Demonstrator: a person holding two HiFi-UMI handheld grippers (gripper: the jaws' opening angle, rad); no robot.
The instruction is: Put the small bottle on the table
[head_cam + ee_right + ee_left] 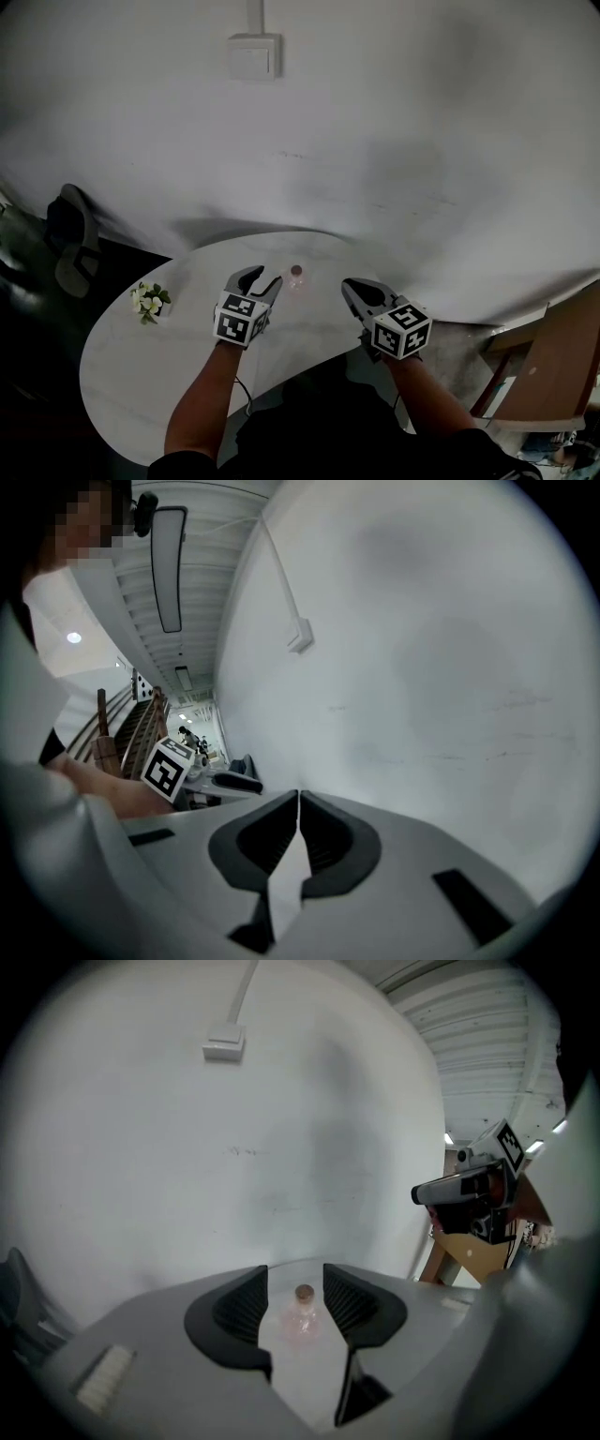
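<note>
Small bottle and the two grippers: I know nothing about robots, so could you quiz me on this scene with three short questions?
1. True or false: the left gripper is clamped on the small bottle.
2. Which gripper has its jaws together? A. left gripper B. right gripper C. both
3. What sits near the white table's left edge in the head view?
Key: 1 false, its jaws stand open and clear of the upright bottle. 2 B. 3 a small bunch of white flowers.
</note>
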